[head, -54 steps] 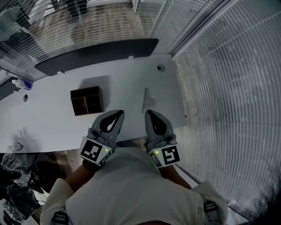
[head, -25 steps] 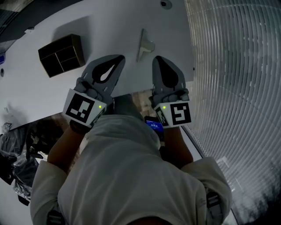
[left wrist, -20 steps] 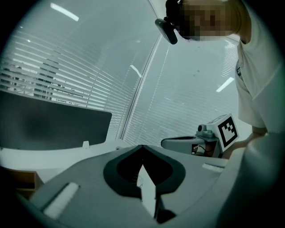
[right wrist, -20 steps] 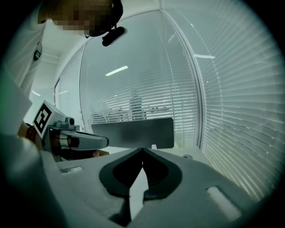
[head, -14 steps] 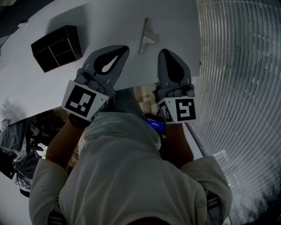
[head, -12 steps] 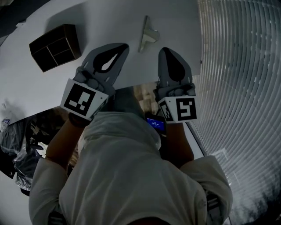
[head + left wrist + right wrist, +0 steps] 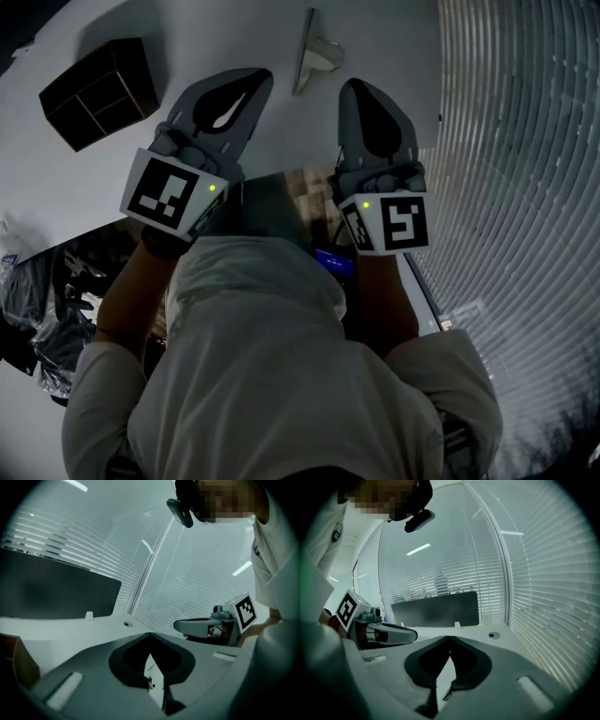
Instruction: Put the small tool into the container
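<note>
Both the left gripper (image 7: pixel 255 81) and right gripper (image 7: pixel 353 86) hung closed and empty near the small tool (image 7: pixel 313 54); we judged it the approach, with opening next.

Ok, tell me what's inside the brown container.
Only a cross divider making four compartments shows in the container; no object visible. Their floors are dark and partly hidden by the walls. The small tool lies outside, on the table.

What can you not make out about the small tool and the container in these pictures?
The small tool: head view, too small and dim to tell its kind.
The container: head view, compartments too dark to see inside.
The container, left gripper view: mostly cut off by the left edge.
</note>
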A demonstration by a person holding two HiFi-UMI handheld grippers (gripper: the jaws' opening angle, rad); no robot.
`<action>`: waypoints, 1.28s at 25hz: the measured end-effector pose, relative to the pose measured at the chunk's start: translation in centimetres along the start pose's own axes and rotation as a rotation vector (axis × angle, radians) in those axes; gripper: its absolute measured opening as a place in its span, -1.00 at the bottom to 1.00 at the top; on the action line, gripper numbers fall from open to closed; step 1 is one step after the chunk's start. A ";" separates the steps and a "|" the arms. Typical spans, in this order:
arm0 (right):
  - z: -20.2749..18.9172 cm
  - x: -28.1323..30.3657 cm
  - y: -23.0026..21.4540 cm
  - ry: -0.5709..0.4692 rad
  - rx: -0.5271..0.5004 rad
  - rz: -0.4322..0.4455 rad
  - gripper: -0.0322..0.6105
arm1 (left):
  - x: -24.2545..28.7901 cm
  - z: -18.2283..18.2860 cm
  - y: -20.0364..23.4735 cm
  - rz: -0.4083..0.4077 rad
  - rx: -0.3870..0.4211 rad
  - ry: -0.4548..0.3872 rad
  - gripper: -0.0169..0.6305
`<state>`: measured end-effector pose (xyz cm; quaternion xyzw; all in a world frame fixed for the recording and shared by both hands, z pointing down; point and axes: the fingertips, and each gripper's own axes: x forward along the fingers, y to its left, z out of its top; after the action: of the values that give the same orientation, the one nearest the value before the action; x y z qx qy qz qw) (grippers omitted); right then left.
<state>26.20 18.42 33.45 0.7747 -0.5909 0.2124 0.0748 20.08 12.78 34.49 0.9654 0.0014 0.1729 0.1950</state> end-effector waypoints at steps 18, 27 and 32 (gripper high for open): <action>-5.7 2.8 -3.0 0.115 0.065 -0.036 -0.80 | 3.3 -4.2 1.4 -0.020 -0.072 0.060 -0.94; -9.2 4.7 -4.0 0.195 0.137 -0.010 -0.73 | 4.6 -6.2 2.6 -0.002 -0.112 0.075 -0.94; -11.2 5.6 -4.7 0.210 0.229 -0.008 -0.61 | 5.1 -6.9 3.4 -0.003 -0.110 0.068 -0.94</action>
<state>29.16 18.94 46.45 0.7540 -0.5485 0.3582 0.0480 22.33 12.58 43.40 0.9468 0.0002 0.2053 0.2479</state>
